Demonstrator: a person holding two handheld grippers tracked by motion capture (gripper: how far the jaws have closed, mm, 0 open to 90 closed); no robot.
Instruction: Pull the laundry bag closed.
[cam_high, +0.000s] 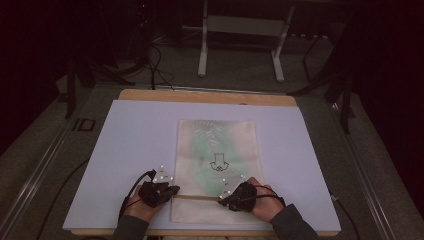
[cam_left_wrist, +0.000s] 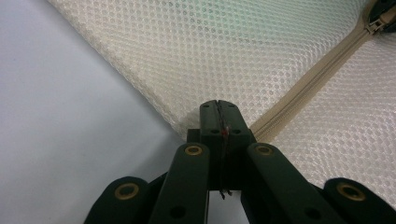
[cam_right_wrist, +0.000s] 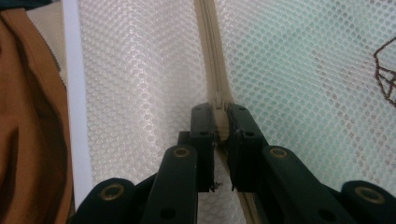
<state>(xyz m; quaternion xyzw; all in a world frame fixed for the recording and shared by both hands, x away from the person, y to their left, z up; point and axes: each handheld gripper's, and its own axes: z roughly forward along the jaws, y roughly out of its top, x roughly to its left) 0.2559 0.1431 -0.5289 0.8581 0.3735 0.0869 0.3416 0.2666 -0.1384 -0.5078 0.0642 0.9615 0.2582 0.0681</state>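
Observation:
A cream mesh zip bag (cam_high: 216, 145) with a green item and a black drawing inside lies flat on the white board (cam_high: 125, 150). Its beige zipper (cam_high: 197, 197) runs across the near end. My left gripper (cam_high: 171, 192) is at the zipper's left end, jaws shut on the bag's edge (cam_left_wrist: 205, 93) where the zipper (cam_left_wrist: 303, 88) starts. At the zipper's other end my right gripper (cam_high: 223, 199) is shut on the zipper pull (cam_right_wrist: 218, 100), with the zipper tape (cam_right_wrist: 210, 46) running straight ahead of it. The mesh (cam_right_wrist: 140, 70) lies flat on both sides.
The board rests on a wooden tabletop (cam_high: 200, 96). Behind it stand white frame legs (cam_high: 202, 55) and dark stands on the floor. Cables (cam_high: 130, 192) trail from both grippers. Brown cloth (cam_right_wrist: 28, 121) shows past the board's near edge.

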